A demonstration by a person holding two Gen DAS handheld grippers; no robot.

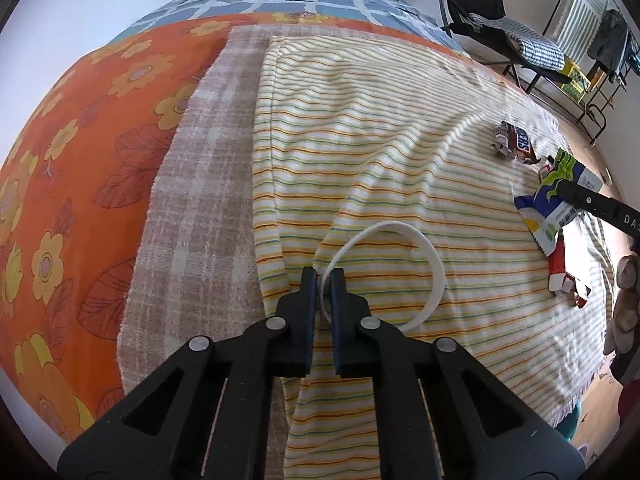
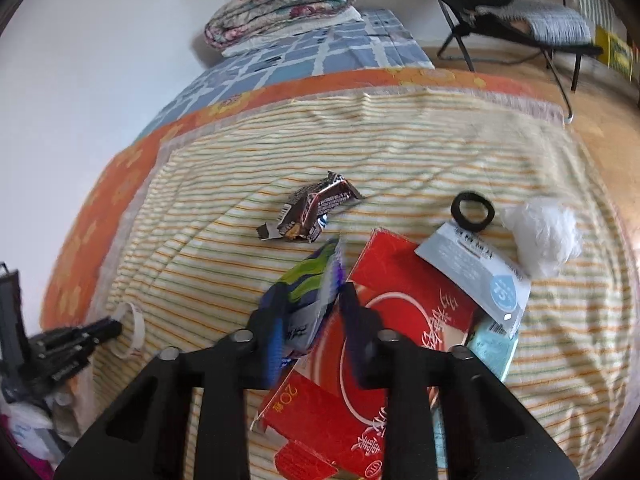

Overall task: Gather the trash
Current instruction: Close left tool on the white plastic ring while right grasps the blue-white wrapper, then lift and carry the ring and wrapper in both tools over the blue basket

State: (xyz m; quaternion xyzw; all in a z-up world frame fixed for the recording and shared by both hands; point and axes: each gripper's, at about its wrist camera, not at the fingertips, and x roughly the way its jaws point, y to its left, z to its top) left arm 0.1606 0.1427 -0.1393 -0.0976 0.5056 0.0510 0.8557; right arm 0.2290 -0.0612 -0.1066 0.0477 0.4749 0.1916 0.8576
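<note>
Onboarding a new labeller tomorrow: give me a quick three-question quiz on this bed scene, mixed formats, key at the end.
1. True or false: the left gripper is shut on the white flat loop band.
2. Multiple choice: what sits between the right gripper fingers? A) brown crumpled candy wrapper B) blue, green and white plastic snack wrapper C) black rubber ring
3. Fill in: the flattened red cardboard box lies on the ____ towel.

Key: 1 true; 2 B; 3 striped.
</note>
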